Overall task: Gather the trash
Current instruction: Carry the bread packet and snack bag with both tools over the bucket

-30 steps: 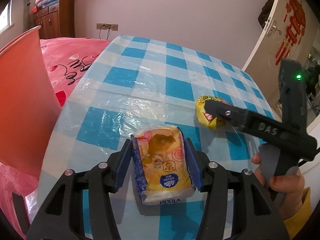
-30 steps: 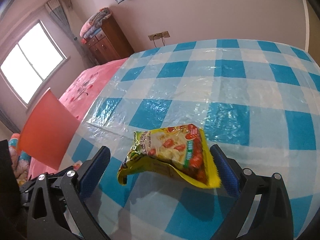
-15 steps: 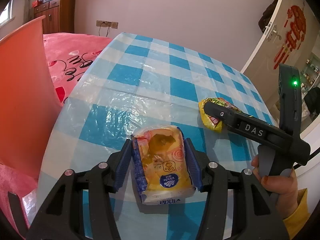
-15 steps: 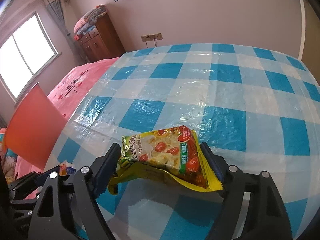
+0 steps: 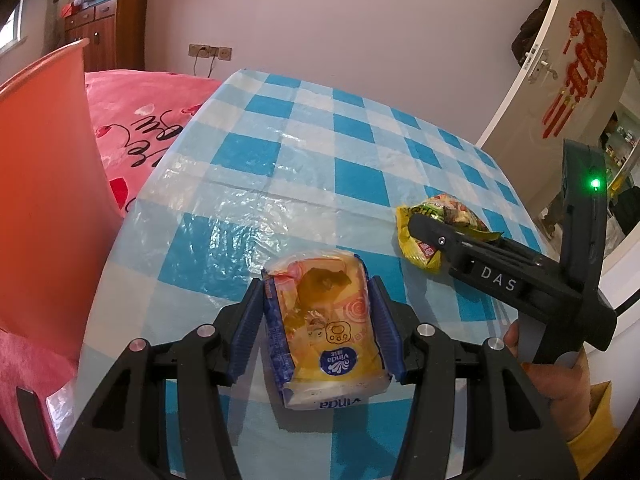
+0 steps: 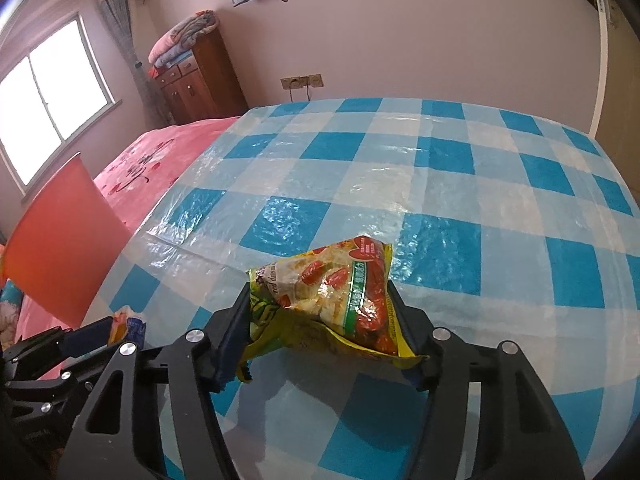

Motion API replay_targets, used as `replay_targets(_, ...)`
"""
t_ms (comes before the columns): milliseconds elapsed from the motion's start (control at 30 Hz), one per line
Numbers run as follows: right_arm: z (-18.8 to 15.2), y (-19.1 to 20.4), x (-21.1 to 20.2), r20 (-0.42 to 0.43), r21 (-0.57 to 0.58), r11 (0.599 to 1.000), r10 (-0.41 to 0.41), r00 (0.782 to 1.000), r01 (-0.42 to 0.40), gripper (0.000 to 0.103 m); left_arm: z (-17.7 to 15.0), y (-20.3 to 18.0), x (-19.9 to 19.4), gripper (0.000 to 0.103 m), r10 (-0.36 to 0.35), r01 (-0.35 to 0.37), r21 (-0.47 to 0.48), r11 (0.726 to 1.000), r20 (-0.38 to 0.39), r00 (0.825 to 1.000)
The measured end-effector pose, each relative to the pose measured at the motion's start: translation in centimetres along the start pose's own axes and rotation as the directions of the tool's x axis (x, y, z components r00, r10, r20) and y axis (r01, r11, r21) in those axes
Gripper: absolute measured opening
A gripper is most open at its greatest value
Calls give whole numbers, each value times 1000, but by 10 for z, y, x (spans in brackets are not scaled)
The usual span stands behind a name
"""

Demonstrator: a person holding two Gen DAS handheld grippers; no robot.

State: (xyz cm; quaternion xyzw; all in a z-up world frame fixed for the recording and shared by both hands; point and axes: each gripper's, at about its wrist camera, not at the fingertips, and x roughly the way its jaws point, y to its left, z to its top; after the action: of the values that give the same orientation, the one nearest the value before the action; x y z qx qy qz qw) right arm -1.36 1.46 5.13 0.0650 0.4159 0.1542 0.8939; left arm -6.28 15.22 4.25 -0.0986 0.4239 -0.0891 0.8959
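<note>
My left gripper (image 5: pixel 318 308) is shut on a yellow Vinda tissue pack (image 5: pixel 326 328) and holds it over the near edge of the blue checked table (image 5: pixel 332 152). My right gripper (image 6: pixel 320 312) is shut on a crumpled yellow-green snack bag (image 6: pixel 328 296), lifted a little above the table (image 6: pixel 400 176). The right gripper and its snack bag (image 5: pixel 432 220) also show in the left wrist view at the right. The left gripper with the tissue pack (image 6: pixel 126 324) shows at the lower left of the right wrist view.
An orange-red bin (image 5: pixel 44 184) stands to the left of the table, beside a pink bed (image 5: pixel 136 120); it also shows in the right wrist view (image 6: pixel 64 248). A wooden cabinet (image 6: pixel 196 80) stands by the back wall. A white door (image 5: pixel 560 92) is at the right.
My right gripper has closed on the snack bag, squeezing it narrower, and raised it. The left gripper still holds the tissue pack, moved a little to the right.
</note>
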Motion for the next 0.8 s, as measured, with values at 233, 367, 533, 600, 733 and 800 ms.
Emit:
replay_targets(233,-5,-5,-9,12,12,1000,-12,1000,12,60,1,-6,-8,54,-8,8,14,1000,14,1000)
replay_targets(367,-6,-7,-17,24,15,1000,-19,1000,19,59,2,-9,-13,54,-16,16,22,1000,25,1000)
replay_targets(533,-7,-9,-26,40,18,1000,-24,999,23,59,3,-12,-19,54,-25,23,34,999,37,999)
replay_targets(600,-7,-9,-31,48,17,999,-28,998,27,59,3,-13,-23,54,-28,26,38,999,43,999)
replay_targets(733,-8,-10,-41,63,17,999,-34,997,33,59,2,-15,-28,54,-35,32,45,998,53,998)
replay_targets(800,-8,-10,-45,69,18,999,-37,997,36,59,2,-16,-30,54,-38,35,47,998,59,998)
